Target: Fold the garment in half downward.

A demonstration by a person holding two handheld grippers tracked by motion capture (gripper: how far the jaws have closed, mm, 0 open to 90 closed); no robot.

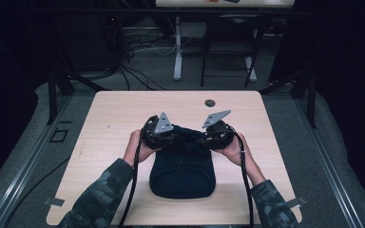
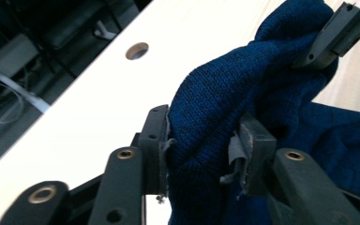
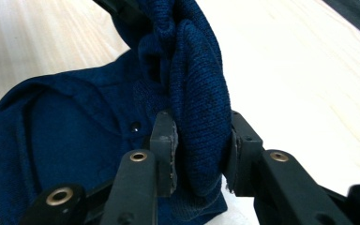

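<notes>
A dark blue knit garment (image 1: 183, 173) lies on the light wooden table (image 1: 109, 118), its far edge bunched and lifted. My left gripper (image 1: 164, 135) is shut on the left part of that raised fold (image 2: 206, 126), cloth pinched between both pads. Shut on the fold's right part (image 3: 201, 117) is my right gripper (image 1: 214, 135). The left gripper view also catches the right gripper's black jaws clamped on the cloth at the upper right. Small dark buttons (image 3: 134, 126) dot the flat part of the garment (image 3: 75, 140) below the fold.
A round cable hole (image 1: 210, 102) sits near the table's far edge, also seen as the hole (image 2: 137, 50) in the left gripper view. Beyond the table stand a white desk leg (image 1: 177, 47), dark chair frames and floor cables. Bare wood surrounds the garment on all sides.
</notes>
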